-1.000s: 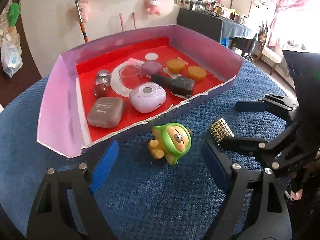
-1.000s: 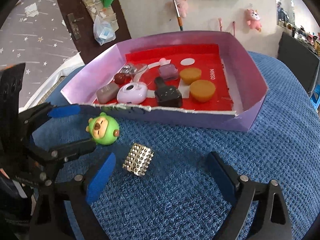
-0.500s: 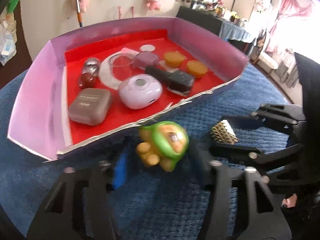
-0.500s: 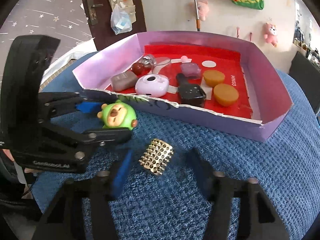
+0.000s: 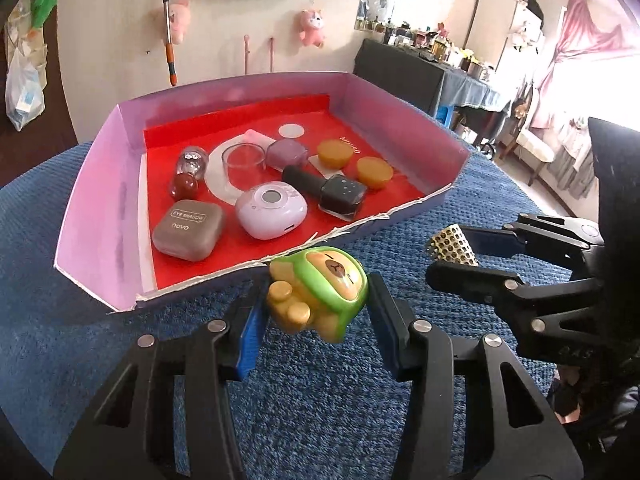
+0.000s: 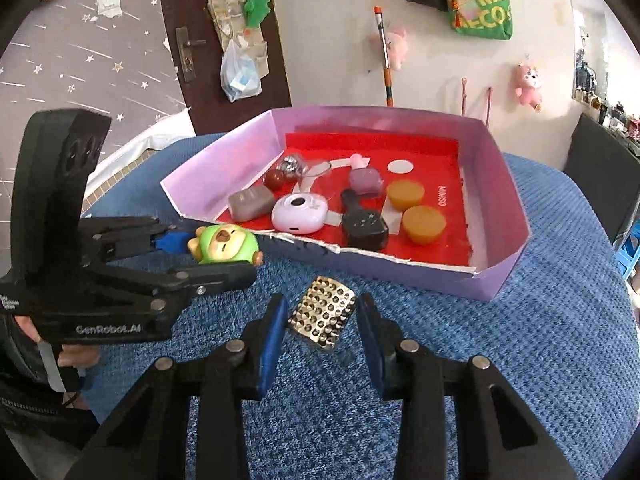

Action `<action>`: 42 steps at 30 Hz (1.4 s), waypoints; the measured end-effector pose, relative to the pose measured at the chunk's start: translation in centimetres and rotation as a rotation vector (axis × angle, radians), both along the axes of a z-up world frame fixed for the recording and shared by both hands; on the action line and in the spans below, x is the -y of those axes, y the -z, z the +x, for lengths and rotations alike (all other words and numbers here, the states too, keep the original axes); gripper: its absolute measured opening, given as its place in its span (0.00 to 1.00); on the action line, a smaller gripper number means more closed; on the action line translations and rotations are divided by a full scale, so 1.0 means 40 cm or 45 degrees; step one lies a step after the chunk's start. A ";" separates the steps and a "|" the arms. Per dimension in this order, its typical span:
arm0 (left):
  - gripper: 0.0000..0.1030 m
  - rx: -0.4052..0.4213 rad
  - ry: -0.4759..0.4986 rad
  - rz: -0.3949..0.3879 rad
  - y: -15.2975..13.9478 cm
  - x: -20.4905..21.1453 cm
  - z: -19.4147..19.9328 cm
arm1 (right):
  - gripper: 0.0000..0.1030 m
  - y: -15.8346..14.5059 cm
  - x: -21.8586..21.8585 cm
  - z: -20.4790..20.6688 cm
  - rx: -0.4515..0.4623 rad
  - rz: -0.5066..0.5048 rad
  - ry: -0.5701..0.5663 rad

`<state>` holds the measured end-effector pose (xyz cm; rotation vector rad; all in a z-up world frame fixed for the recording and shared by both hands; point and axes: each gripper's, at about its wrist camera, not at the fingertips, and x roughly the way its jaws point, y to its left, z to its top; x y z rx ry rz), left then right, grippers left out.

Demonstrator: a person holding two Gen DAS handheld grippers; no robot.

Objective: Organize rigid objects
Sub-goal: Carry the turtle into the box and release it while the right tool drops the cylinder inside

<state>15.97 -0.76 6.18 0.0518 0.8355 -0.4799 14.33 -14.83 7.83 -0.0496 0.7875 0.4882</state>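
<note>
Left wrist view: left tool (image 5: pixel 316 312), wide a second ago, has narrowed around the green toy (image 5: pixel 320 290); pads touch or nearly touch its sides, grip not confirmed. The toy sits just outside the torn front wall of the box (image 5: pixel 92 208), so it looks ready to lift in.

Right wrist view: right tool (image 6: pixel 322 332) has likewise narrowed to flank the studded case (image 6: pixel 322 314), gaps showing, on the blue surface (image 6: pixel 520 360). In the way: the box wall, a white case (image 6: pixel 300 214) and a nail polish bottle (image 6: pixel 362 224) crowding the near floor.
</note>
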 end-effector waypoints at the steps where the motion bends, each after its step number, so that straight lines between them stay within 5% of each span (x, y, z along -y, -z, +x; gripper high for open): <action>1: 0.44 0.001 0.001 -0.004 -0.002 0.000 -0.003 | 0.38 -0.001 0.002 -0.001 0.001 0.001 0.002; 12: 0.44 0.039 -0.003 -0.055 -0.065 -0.011 -0.010 | 0.38 -0.018 0.022 -0.002 0.005 0.041 0.010; 22: 0.44 -0.006 -0.019 -0.058 -0.152 -0.019 0.214 | 0.38 -0.138 0.011 0.184 0.064 0.008 0.007; 32: 0.44 -0.181 -0.038 0.079 -0.088 -0.002 0.463 | 0.38 -0.105 -0.029 0.491 -0.138 -0.188 0.015; 42: 0.44 -0.298 -0.032 0.136 -0.019 0.010 0.536 | 0.38 -0.014 -0.067 0.611 -0.310 -0.330 0.005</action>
